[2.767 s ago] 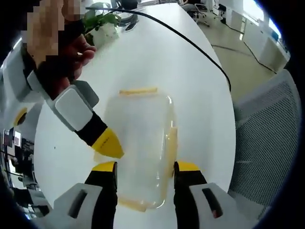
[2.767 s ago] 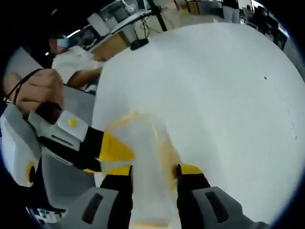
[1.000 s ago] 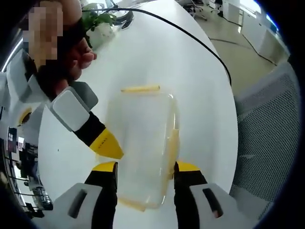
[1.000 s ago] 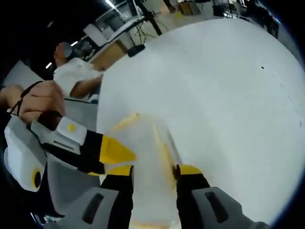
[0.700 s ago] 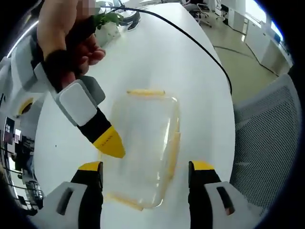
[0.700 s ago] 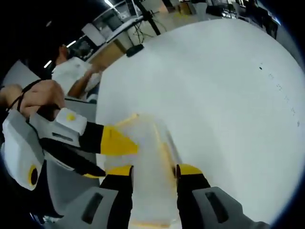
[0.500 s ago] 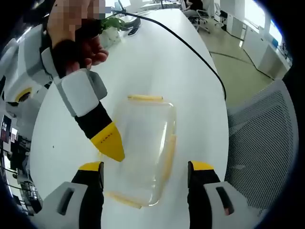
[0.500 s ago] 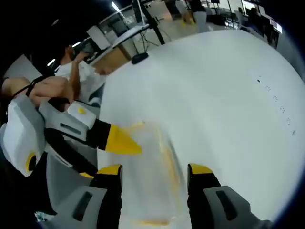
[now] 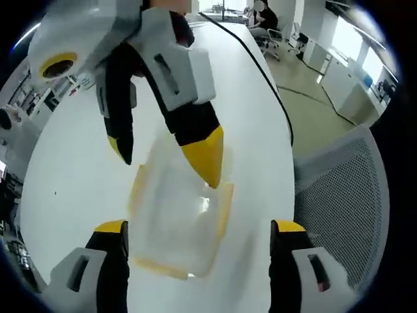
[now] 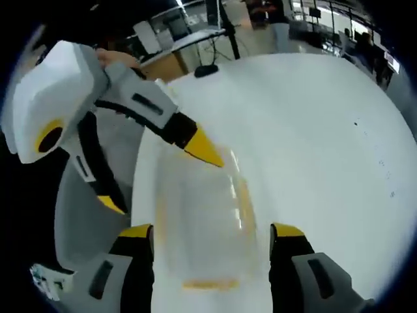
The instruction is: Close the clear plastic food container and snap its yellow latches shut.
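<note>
The clear plastic container lies on the white table, blurred, with yellow latches along its sides and near end. My left gripper is open, its jaws wide on either side of the container and apart from it. The right gripper's yellow fingertips hang over the container's far end, spread open. In the right gripper view the container lies between the open jaws of my right gripper, untouched. The left gripper's yellow fingertip hovers by its far edge.
A grey mesh chair stands just off the table's right edge, and a black cable runs along the tabletop towards it. In the right gripper view, bare tabletop spreads to the right, with desks and people beyond.
Both grippers were shut across the container's sides. The left opened first, then the right. Both have since drawn back, and each now hangs over the far end in the other's view.
</note>
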`<control>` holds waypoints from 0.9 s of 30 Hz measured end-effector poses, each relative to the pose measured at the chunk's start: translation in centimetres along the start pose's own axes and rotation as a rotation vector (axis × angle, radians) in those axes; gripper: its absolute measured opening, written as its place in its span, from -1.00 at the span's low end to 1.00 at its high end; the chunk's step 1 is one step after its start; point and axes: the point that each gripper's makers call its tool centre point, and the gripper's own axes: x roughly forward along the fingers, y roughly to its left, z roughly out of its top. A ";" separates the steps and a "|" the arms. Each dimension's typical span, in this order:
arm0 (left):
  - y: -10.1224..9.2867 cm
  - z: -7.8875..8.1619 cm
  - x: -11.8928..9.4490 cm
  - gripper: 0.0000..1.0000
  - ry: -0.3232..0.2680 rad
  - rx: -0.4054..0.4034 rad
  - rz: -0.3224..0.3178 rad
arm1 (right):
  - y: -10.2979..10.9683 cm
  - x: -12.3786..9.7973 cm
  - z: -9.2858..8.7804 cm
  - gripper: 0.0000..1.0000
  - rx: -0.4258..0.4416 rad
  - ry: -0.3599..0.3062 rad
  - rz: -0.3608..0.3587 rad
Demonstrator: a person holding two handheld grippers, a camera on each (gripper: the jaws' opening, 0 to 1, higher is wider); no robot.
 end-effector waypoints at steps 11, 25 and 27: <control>0.9 -0.8 0.3 0.80 0.037 0.048 -0.043 | 1.4 0.5 -1.8 0.51 -0.086 0.060 -0.027; 1.6 -2.4 0.9 0.72 0.090 0.114 -0.066 | 1.2 1.2 -2.7 0.51 -0.164 0.100 -0.084; 1.6 -2.6 1.0 0.72 0.097 0.131 -0.068 | 1.2 1.4 -2.9 0.53 -0.174 0.113 -0.090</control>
